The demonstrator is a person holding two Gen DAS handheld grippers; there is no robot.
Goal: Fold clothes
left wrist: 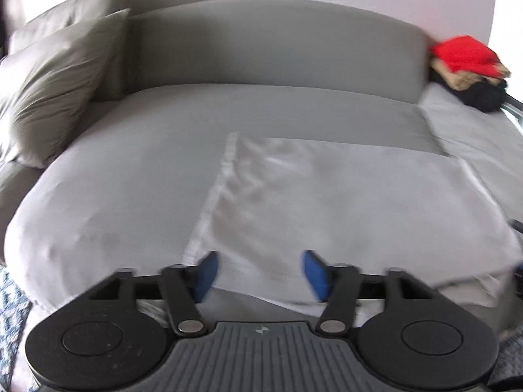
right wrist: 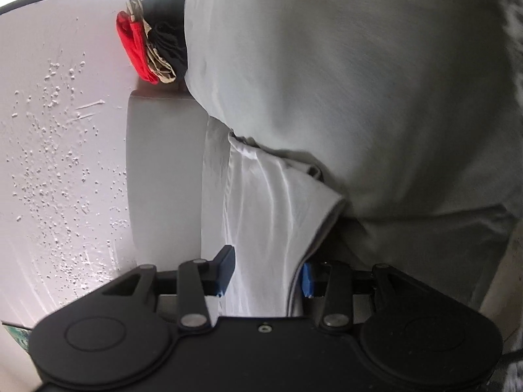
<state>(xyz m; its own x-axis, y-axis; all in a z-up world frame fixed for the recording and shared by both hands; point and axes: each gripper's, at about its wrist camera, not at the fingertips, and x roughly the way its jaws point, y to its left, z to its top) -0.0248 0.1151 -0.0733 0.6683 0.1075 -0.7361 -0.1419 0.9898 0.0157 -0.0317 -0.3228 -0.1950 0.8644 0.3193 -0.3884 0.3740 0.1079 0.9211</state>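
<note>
A white garment [left wrist: 327, 202] lies folded flat on the grey sofa seat [left wrist: 130, 179], its near edge hanging toward me. My left gripper [left wrist: 260, 276] is open just above that near edge, with nothing between its blue pads [left wrist: 206, 274]. In the right wrist view, rolled sideways, the same white cloth [right wrist: 261, 215] runs between the fingers of my right gripper [right wrist: 266, 272]. The jaws stand apart, so the gripper is open around the cloth without pinching it. The right blue pad [right wrist: 307, 279] is partly hidden behind the cloth's edge.
A pile of folded clothes, red on top of tan and black [left wrist: 467, 65], sits at the sofa's right end; it also shows in the right wrist view [right wrist: 153, 42]. Grey pillows [left wrist: 55, 75] lean at the left. The sofa backrest [left wrist: 271, 45] stands behind, a patterned rug [left wrist: 13, 300] below.
</note>
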